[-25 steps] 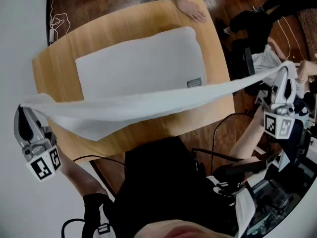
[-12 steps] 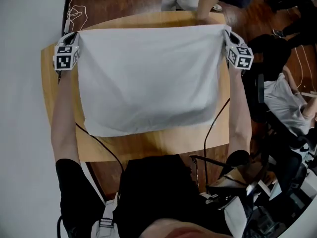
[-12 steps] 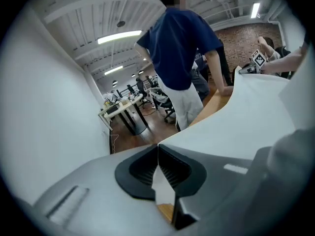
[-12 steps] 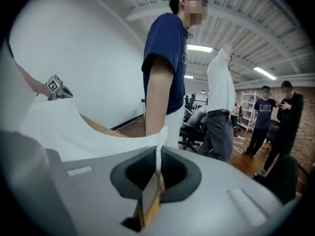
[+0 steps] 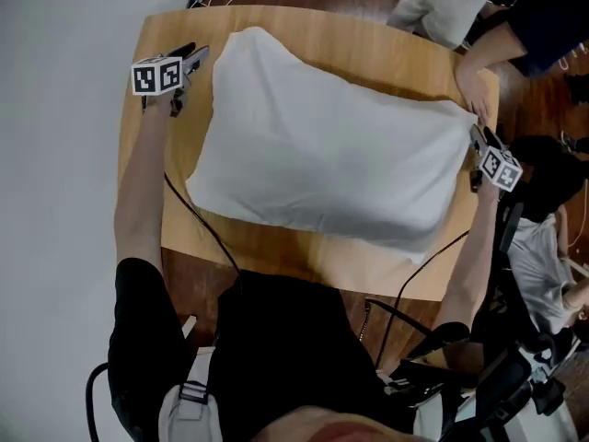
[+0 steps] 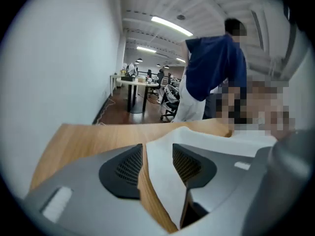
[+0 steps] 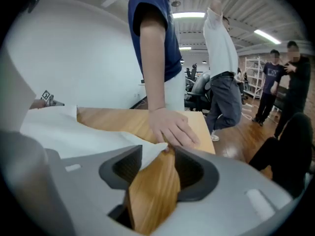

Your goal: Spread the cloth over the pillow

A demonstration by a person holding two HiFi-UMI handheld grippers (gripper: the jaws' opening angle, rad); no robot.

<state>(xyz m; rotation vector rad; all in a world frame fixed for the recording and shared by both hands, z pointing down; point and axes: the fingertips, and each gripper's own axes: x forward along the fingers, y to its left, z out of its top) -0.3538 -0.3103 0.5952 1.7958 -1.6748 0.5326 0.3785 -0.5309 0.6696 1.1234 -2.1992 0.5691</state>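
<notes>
The white cloth lies spread over the pillow, which shows only as a bulge beneath it, on the wooden table. My left gripper is at the cloth's far left corner. Its jaws have just been opening, and in the left gripper view the cloth corner lies loose on the table between the parted jaws of that gripper. My right gripper is at the far right corner. Its jaws have also just been opening; this gripper stands parted over bare wood, with the cloth tip at the left pad.
Another person's hand rests on the table just beyond my right gripper, also seen as a hand in the head view. People stand past the table's far edge. A cable runs over the near left of the table.
The cloth, held stretched in the air before, now lies down over the pillow. Both grippers have sunk to the table's far corners and opened, letting go of the cloth corners.
</notes>
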